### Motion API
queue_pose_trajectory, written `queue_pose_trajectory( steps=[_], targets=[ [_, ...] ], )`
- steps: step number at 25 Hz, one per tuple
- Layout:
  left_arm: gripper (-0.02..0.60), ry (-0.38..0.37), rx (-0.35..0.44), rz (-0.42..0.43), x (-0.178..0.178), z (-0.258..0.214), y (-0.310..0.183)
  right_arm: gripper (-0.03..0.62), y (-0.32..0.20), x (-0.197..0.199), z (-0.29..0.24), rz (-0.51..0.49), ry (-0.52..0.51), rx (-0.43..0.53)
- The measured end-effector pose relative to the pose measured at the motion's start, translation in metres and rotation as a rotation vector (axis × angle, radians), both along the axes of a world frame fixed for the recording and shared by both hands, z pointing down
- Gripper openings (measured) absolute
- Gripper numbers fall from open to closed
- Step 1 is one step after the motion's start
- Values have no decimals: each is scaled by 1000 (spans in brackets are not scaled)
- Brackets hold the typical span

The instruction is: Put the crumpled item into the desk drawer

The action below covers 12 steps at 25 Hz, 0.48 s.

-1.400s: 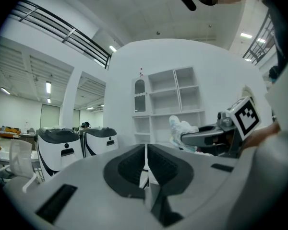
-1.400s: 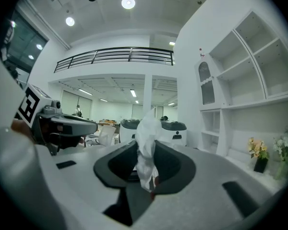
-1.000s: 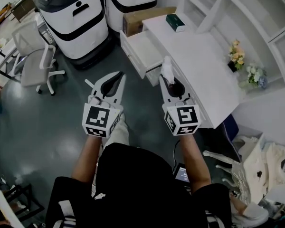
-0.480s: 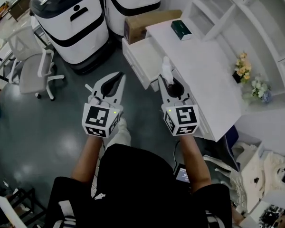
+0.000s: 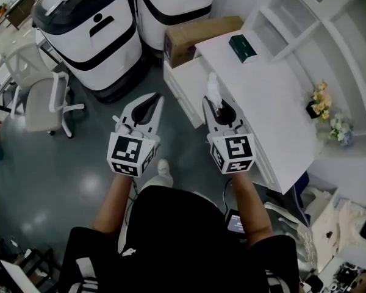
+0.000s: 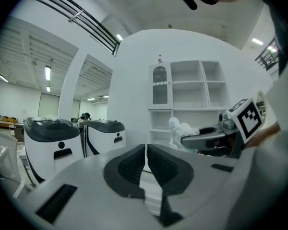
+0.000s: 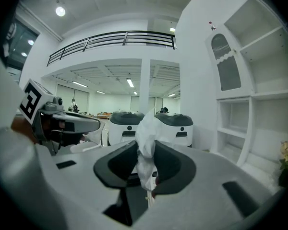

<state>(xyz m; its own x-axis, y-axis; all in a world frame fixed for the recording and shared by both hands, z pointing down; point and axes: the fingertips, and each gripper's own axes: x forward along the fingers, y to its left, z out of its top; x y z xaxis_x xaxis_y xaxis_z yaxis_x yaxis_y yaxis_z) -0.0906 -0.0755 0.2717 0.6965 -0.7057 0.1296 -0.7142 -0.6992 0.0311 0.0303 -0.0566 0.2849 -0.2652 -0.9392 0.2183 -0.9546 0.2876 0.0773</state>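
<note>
My right gripper [image 5: 216, 104] is shut on the crumpled white item [image 5: 213, 88], which sticks up past the fingertips. In the right gripper view the crumpled item [image 7: 145, 137] is pinched between the dark pads of the right gripper [image 7: 145, 163]. It hangs in the air beside the white desk [image 5: 262, 96], just right of the open desk drawer [image 5: 184, 80]. My left gripper [image 5: 152, 101] hovers over the floor to the drawer's left. In the left gripper view the left gripper [image 6: 145, 151] is shut with nothing between its pads.
Two big white-and-black machines [image 5: 88, 29] stand behind the drawer. A cardboard box [image 5: 198, 34] and a green box [image 5: 243, 47] lie at the desk's far end. Flowers [image 5: 321, 100] sit by the white shelving [image 5: 317, 23]. A white office chair [image 5: 39, 96] stands at left.
The view has drifted, so desk and drawer sit a little lower and closer to the grippers. Both grippers keep their places, and the right one still holds the crumpled item.
</note>
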Motion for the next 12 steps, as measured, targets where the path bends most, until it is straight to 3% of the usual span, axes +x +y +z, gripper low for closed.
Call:
queue_pose_trajectory(
  steps=[12],
  targets=[
    [17,-23,-57,51,-5,33,-69,91,-61,-10,32,32,10,-64]
  ],
)
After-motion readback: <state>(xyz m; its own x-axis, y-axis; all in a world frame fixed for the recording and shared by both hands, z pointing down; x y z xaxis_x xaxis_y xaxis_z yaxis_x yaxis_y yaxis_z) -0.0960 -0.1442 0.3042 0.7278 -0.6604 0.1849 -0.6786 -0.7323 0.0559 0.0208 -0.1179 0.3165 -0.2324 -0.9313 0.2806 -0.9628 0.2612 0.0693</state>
